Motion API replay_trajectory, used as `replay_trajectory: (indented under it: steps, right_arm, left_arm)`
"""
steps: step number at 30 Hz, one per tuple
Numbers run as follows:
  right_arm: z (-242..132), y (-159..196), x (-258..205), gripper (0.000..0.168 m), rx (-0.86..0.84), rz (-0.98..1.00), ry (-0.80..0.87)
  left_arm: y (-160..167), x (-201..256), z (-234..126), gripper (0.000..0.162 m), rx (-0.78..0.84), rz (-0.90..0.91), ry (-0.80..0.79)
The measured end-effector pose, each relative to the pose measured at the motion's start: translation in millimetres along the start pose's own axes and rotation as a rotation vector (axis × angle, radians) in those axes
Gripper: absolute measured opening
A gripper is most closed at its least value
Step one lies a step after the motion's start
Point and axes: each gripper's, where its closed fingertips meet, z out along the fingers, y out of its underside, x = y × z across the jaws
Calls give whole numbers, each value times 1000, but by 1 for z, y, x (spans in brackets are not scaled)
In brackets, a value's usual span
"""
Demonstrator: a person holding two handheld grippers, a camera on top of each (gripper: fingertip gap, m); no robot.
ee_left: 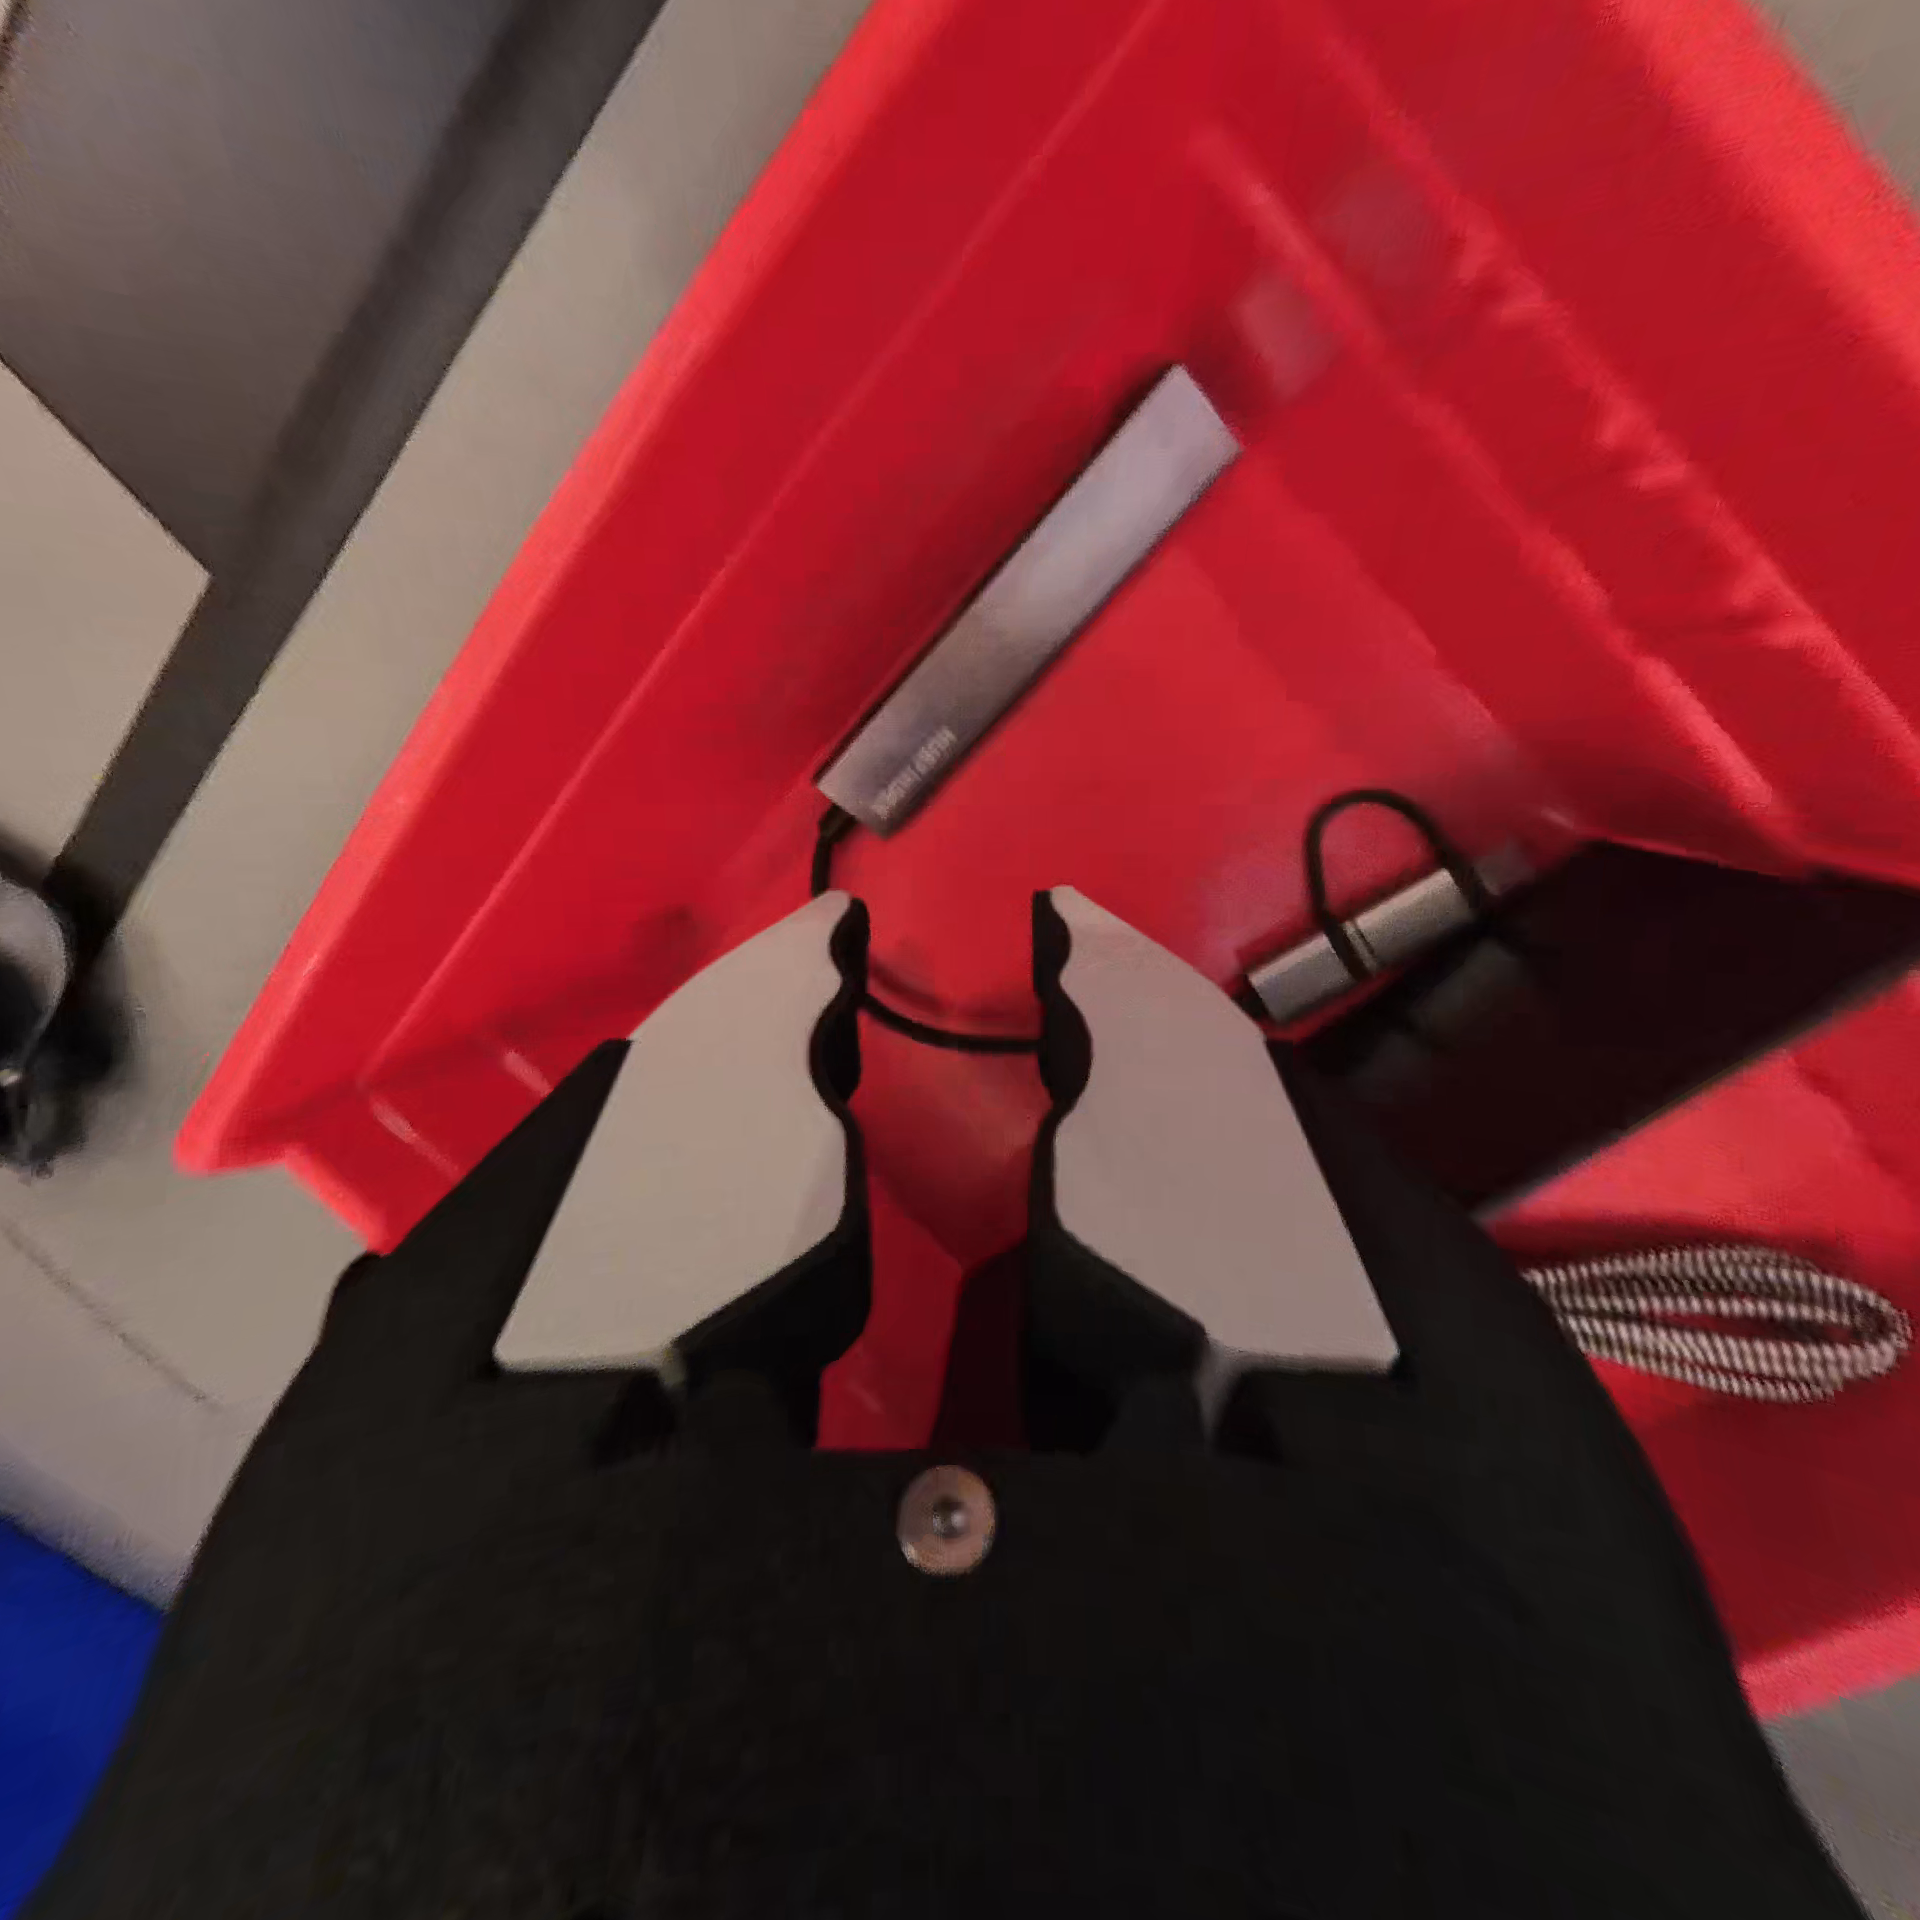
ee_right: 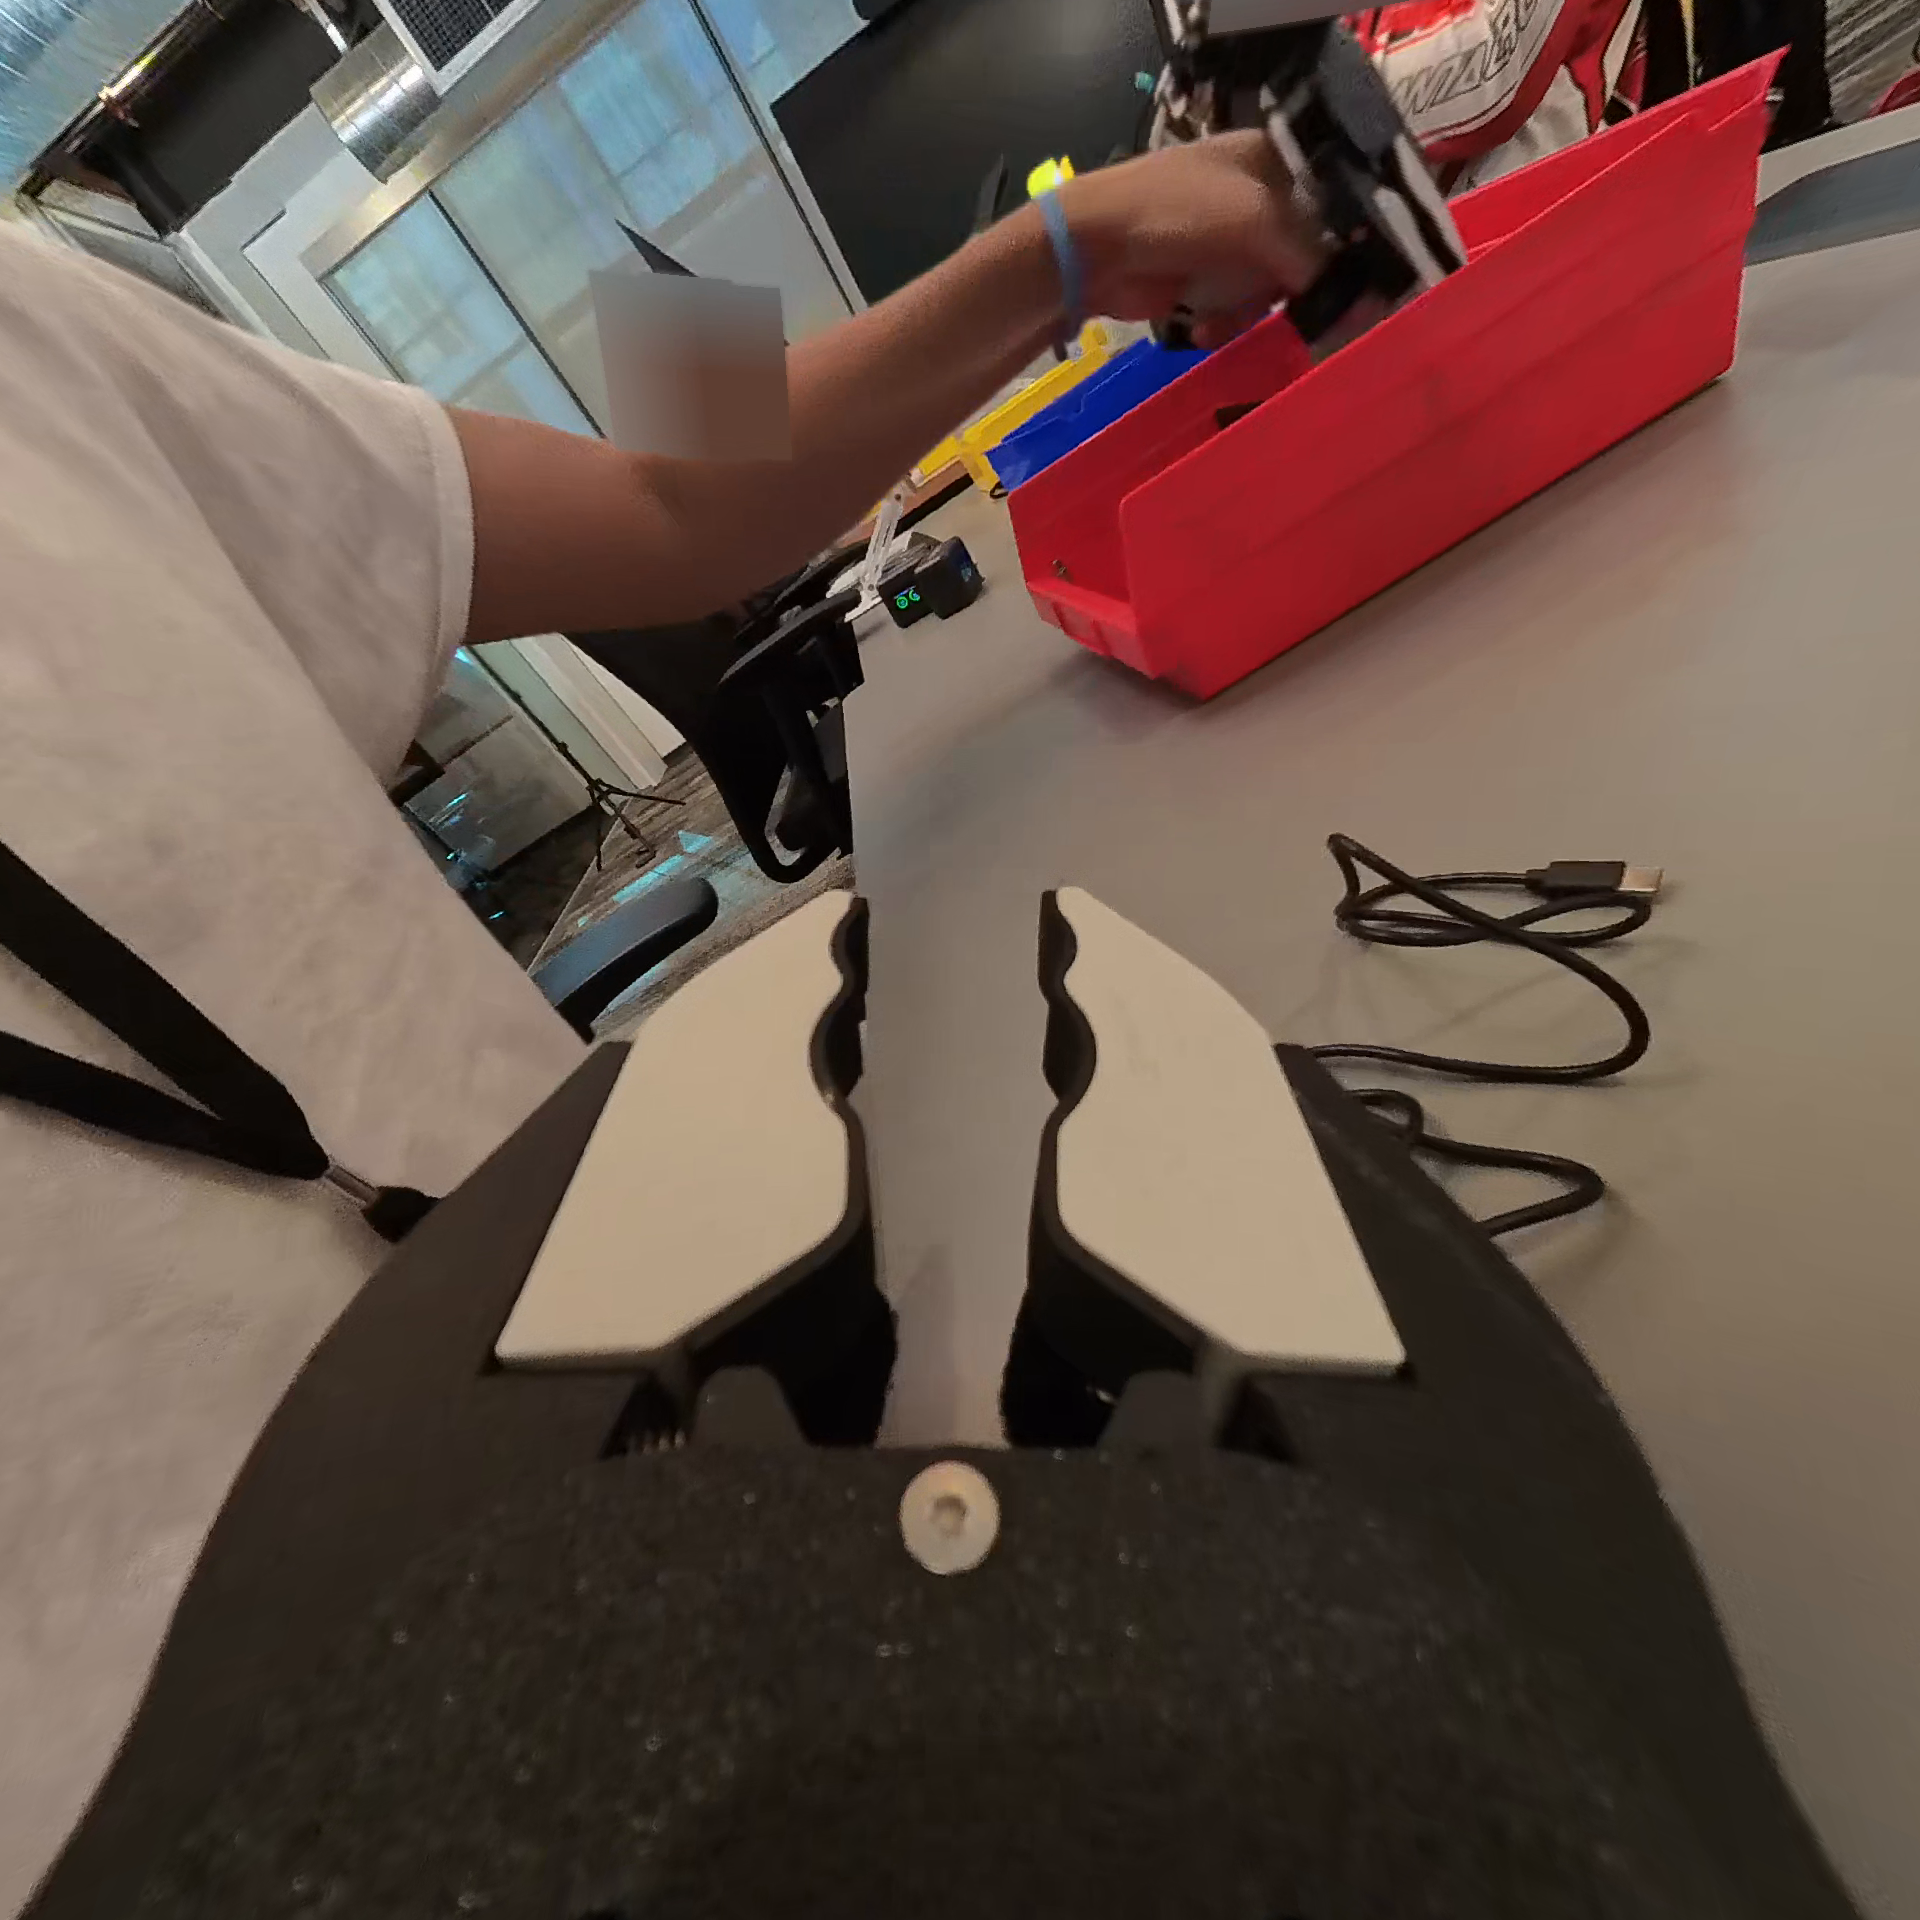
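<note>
Desk (ee_right: 1351, 790) grey, glass partitions behind. Left gripper (ee_left: 943, 914) part open over red bin (ee_left: 727, 520), thin black cord (ee_left: 951, 1031) between fingers, ungripped. Right gripper (ee_right: 954, 920) part open, empty, near black cable (ee_right: 1496, 920) beside bin.

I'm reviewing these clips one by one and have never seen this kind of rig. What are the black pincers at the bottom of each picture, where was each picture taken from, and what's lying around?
There is no robot here: a person holds a two-finger gripper in each hand, and each gripper carries a camera looking forward along its fingers.

The left wrist view looks down into a red bin. The left gripper is open and holds nothing. A thin black cord crosses the gap between its fingers and runs to a flat grey device on the bin floor. Also in the bin are a small grey adapter and a coiled striped cable.

The right wrist view looks across a grey table. The right gripper is open and empty. A loose black cable lies to its right. Farther off, the person's hand holds the other gripper over the same red bin.
</note>
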Motion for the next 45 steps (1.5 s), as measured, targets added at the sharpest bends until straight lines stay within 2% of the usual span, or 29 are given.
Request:
replay_trajectory:
  steps: [5, 9, 11, 12, 13, 18, 22, 28, 32, 35, 38, 42, 45]
  right_arm:
    - [-8, -2, -2, 30, 23, 24, -15]
    - [-11, -2, -5, 31, 28, 34, -27]
    - [-11, 0, -5, 31, 18, 35, -29]
    - [-11, 0, -5, 31, 14, 34, -30]
    - [-10, 1, -6, 31, 9, 32, -31]
    - [-9, 2, -8, 31, 3, 34, -39]
    - [-7, 3, -9, 31, -1, 38, -42]
    - [-3, 4, -13, 30, -1, 28, -44]
    - [0, 6, -13, 30, -13, 5, -30]
    - [4, 0, -9, 30, 6, -25, 0]
    - [14, -25, 10, 32, 9, -71, 113]
    - [36, -84, 9, 39, 33, -286, 130]
    - [56, -123, -4, 42, 97, -367, 105]
  left_arm:
    - [7, -22, 28, 39, -113, -11, -42]
    - [21, -16, 42, 40, -213, 46, 14]
    - [20, -15, 43, 34, -212, 33, 41]
    - [22, -18, 44, 25, -225, 28, 31]
    - [24, -19, 44, 6, -235, 23, 25]
    - [26, -17, 43, 4, -242, 15, 26]
    - [29, -18, 29, 3, -213, 62, -63]
    - [14, -17, -31, 3, 26, 77, -218]
    - [1, -3, -96, 3, 246, 95, -336]
    - [-6, 27, -147, 3, 412, 117, -365]
    - [-9, 67, -195, 3, 540, 158, -397]
    - [-10, 132, -247, 3, 664, 237, -402]
    - [-8, 181, -267, 3, 712, 310, -396]
